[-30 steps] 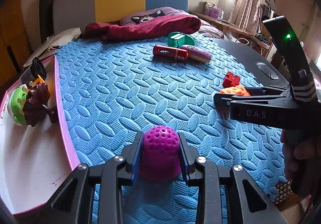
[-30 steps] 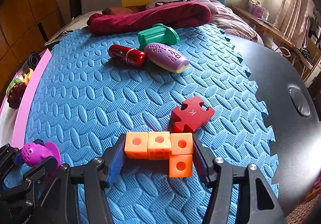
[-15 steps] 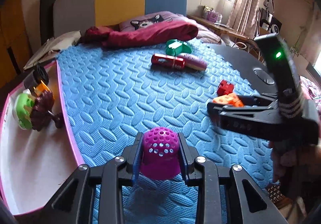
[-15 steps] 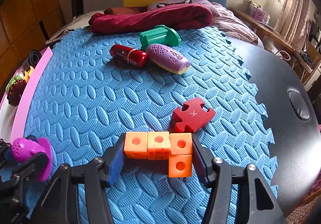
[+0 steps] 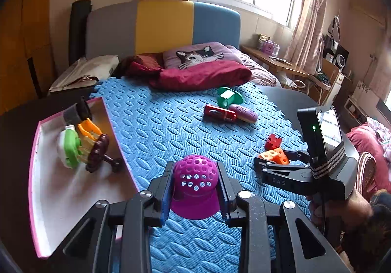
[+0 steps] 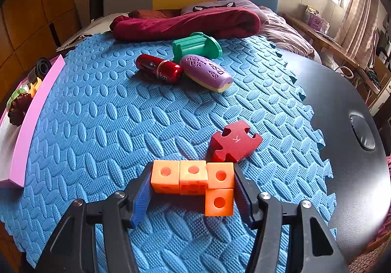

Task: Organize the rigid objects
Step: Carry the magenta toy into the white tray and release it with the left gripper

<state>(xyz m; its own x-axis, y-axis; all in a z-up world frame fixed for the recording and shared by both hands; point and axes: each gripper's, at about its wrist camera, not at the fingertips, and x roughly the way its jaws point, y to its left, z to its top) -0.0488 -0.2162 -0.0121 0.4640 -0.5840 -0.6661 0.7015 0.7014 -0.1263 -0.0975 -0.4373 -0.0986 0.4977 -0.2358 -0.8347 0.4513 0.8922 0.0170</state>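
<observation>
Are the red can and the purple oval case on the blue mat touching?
Touching: the right wrist view shows the red can butted against the purple oval case, no mat between them.

Black claw (image 5: 195, 190) — blue pads, silver screws — "DAS" lettering.

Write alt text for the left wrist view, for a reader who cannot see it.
The left gripper grips a purple perforated dome toy above a blue foam mat. At left, a pink-rimmed tray holds several toys; at right, the right gripper brackets orange linked cubes, beside a red block.
</observation>
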